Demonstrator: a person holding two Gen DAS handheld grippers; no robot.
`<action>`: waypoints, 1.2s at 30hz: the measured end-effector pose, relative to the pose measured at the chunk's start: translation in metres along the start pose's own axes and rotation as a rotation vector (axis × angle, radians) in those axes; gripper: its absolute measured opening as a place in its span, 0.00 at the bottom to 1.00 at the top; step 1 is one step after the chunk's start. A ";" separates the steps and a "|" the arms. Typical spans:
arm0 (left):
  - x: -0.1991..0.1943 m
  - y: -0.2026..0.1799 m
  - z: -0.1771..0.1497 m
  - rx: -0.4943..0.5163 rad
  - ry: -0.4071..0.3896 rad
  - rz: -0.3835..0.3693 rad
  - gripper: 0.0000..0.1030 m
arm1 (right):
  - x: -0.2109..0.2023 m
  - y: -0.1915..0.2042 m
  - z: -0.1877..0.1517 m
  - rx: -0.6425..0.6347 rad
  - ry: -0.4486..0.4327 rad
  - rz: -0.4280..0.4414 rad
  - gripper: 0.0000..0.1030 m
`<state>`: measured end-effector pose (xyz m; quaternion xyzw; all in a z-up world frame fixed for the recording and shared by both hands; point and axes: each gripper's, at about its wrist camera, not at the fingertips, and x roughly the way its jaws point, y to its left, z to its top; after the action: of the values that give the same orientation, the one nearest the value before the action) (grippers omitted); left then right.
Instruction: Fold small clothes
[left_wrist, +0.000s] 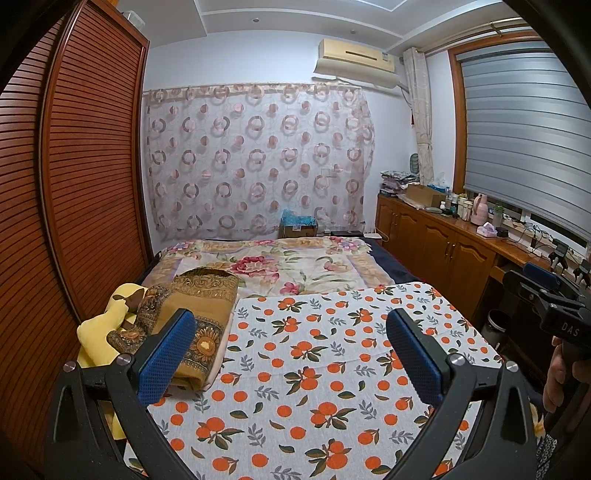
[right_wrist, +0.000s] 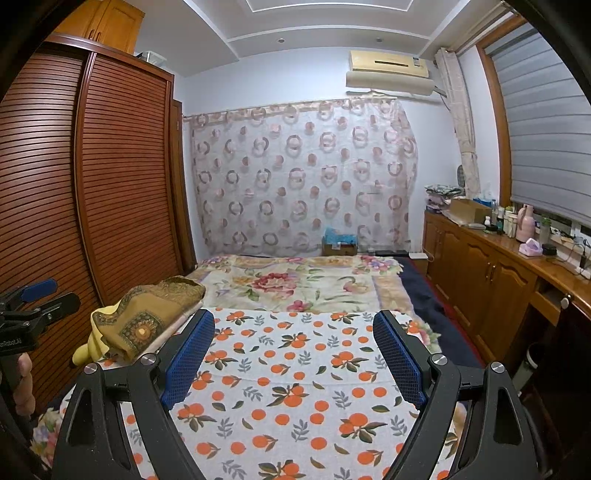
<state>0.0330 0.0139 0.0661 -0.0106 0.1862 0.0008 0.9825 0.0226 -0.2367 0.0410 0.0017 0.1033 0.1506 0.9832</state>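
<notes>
A pile of small clothes lies at the left of the bed: a brown patterned garment (left_wrist: 201, 314) over a yellow one (left_wrist: 98, 332), also in the right wrist view (right_wrist: 147, 317). They rest beside a white cloth with an orange-fruit print (left_wrist: 332, 362) that covers the near part of the bed (right_wrist: 295, 376). My left gripper (left_wrist: 290, 354) is open and empty above this cloth, right of the pile. My right gripper (right_wrist: 293, 354) is open and empty above the cloth too. Each gripper shows at the edge of the other's view.
A floral blanket (left_wrist: 288, 264) covers the far bed. A slatted wooden wardrobe (left_wrist: 85, 166) stands close on the left. A wooden cabinet counter (left_wrist: 458, 236) with bottles and boxes runs along the right under a window blind. A patterned curtain (left_wrist: 258, 158) hangs on the far wall.
</notes>
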 end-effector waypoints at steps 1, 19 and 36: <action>0.000 0.000 0.000 0.000 0.000 0.000 1.00 | 0.000 0.001 0.000 0.000 0.001 -0.002 0.86; 0.000 0.000 0.000 -0.001 0.001 0.000 1.00 | 0.000 -0.006 0.000 -0.001 0.003 0.006 0.86; 0.000 0.000 0.001 -0.002 0.002 0.000 1.00 | -0.001 -0.013 0.000 -0.006 0.003 0.007 0.86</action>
<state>0.0337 0.0143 0.0670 -0.0114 0.1873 0.0007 0.9822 0.0258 -0.2498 0.0403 -0.0010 0.1045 0.1545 0.9824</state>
